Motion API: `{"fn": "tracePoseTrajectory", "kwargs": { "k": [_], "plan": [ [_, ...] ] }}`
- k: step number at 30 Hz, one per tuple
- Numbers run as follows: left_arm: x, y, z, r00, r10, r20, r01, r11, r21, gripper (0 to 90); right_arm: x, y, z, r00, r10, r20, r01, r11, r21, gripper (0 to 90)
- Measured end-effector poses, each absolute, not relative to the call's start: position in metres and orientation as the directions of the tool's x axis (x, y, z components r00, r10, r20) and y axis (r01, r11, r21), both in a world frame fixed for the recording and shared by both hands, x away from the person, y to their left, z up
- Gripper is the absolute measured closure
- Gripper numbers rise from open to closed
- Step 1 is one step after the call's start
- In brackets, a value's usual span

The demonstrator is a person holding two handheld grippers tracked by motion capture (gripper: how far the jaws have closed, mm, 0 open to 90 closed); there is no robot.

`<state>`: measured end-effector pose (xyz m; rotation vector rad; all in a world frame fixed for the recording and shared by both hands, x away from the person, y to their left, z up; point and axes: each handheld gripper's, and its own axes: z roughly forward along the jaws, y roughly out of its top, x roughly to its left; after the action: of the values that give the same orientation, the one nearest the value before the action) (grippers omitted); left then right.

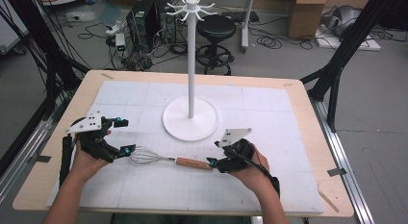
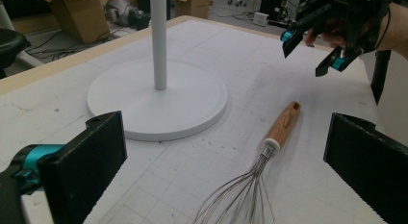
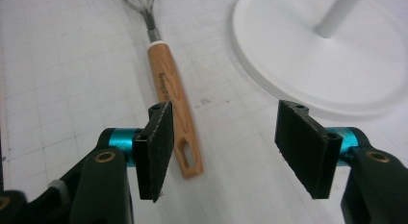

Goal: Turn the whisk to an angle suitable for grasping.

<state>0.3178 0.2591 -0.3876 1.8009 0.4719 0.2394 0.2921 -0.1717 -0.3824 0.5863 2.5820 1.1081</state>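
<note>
A whisk with a wire head (image 1: 144, 156) and a wooden handle (image 1: 193, 162) lies flat on the white mat, handle pointing right. My left gripper (image 1: 125, 136) is open at the wire end, one jaw on each side of the wires (image 2: 243, 190). My right gripper (image 1: 214, 153) is open at the handle's end. In the right gripper view the handle (image 3: 169, 92) runs beside and under the left pad (image 3: 156, 144), not between the jaws, and the right gripper (image 3: 231, 147) holds nothing. The left gripper (image 2: 226, 166) is also empty.
A white stand with a round base (image 1: 179, 127), a tall pole (image 1: 191, 60) and hooks at the top (image 1: 191, 7) rises just behind the whisk. The wooden table's edge (image 1: 308, 113) borders the mat. A stool (image 1: 216, 27) and cables are on the floor beyond.
</note>
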Motion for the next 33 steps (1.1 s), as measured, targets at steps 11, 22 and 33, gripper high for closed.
{"fn": "tracePoseTrajectory", "kwargs": {
  "k": [11,22,33],
  "plan": [
    [0.318,0.258,-0.388,0.898,0.433,-0.082,0.192,-0.219,0.957,1.8,0.28,-0.214,-0.379,-0.825,0.563,-0.047,0.285,0.487,0.825,30.4],
    [0.318,0.257,-0.388,0.901,0.427,-0.083,0.191,-0.218,0.957,1.7,0.283,-0.251,-0.384,-0.756,0.652,0.049,0.328,0.314,0.891,20.8],
    [0.318,0.256,-0.389,0.905,0.418,-0.083,0.193,-0.229,0.954,1.7,0.281,-0.266,-0.378,-0.711,0.701,0.051,0.317,0.256,0.913,15.4]
  ]
}}
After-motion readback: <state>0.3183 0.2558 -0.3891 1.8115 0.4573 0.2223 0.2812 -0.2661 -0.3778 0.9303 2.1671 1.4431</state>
